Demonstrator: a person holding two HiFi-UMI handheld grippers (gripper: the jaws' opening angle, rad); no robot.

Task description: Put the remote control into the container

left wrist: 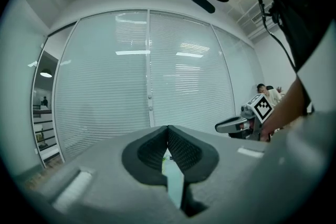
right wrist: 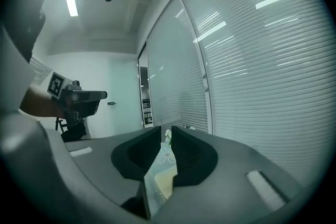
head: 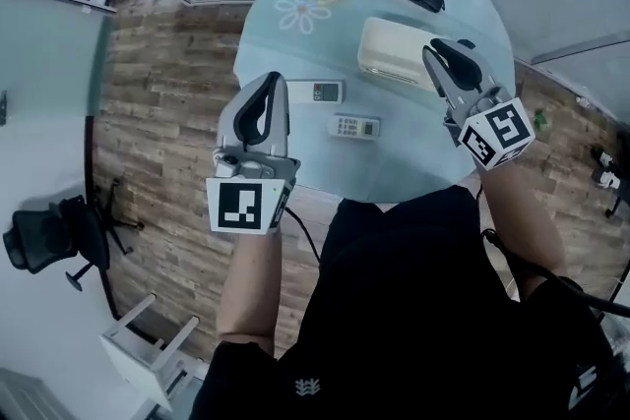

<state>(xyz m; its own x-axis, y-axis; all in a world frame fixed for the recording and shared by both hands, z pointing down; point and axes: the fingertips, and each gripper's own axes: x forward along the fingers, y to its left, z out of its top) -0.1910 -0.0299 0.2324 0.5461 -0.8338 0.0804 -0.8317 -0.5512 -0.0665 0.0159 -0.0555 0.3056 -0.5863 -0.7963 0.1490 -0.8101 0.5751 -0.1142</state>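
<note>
Both hover empty: left gripper (head: 268,80) closed, right gripper (head: 437,50) slightly parted. Approach stage, seemingly; next, one must open over the nearer white remote control (head: 354,126).

Wood-plank floor (head: 167,113); round pale table (head: 404,167); black office chair (head: 49,241); white stool (head: 148,349); slatted blinds (left wrist: 131,86).

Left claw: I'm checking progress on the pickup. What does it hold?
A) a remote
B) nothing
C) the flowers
B: the left claw is shut with nothing in it, and the farther remote and nearer remote lie on the table.
</note>
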